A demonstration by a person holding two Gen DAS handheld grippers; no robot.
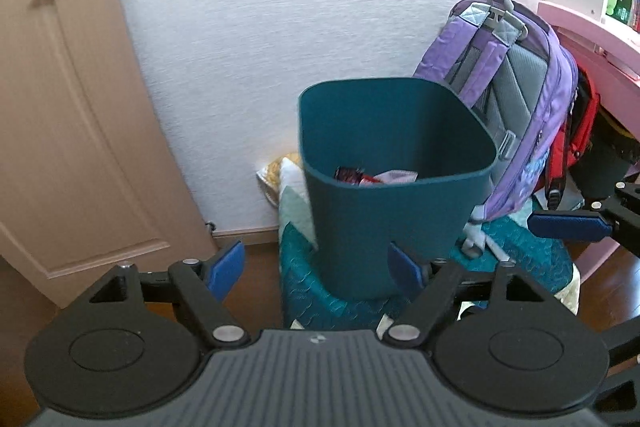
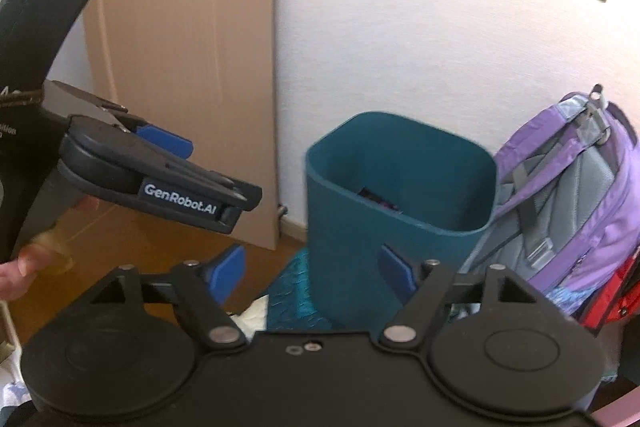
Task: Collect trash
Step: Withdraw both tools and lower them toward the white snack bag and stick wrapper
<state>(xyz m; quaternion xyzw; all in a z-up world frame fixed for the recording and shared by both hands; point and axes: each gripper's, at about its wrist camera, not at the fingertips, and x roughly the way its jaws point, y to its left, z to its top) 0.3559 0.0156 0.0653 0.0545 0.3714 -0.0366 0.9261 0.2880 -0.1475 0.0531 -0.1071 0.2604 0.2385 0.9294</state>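
A teal waste bin (image 1: 360, 227) stands upright on a teal quilted cloth (image 1: 304, 291) against the white wall. Crumpled wrappers (image 1: 376, 177), red and pale, lie at its bottom. My left gripper (image 1: 316, 269) hangs in front of the bin's near wall, open, with nothing between its blue pads. The right wrist view shows the bin (image 2: 352, 251) from the right side, a dark wrapper (image 2: 376, 199) inside it. My right gripper (image 2: 312, 271) is open and empty too, short of the bin. One of its blue pads (image 1: 568, 225) reaches in at the right of the left wrist view.
A purple backpack (image 1: 520, 99) leans against the bin's right side, a red bag (image 1: 576, 147) behind it. A pink desk (image 1: 580, 39) stands at the right, a brown door (image 1: 60, 127) at the left. A person's hand (image 2: 24, 267) holds my left gripper (image 2: 208, 179).
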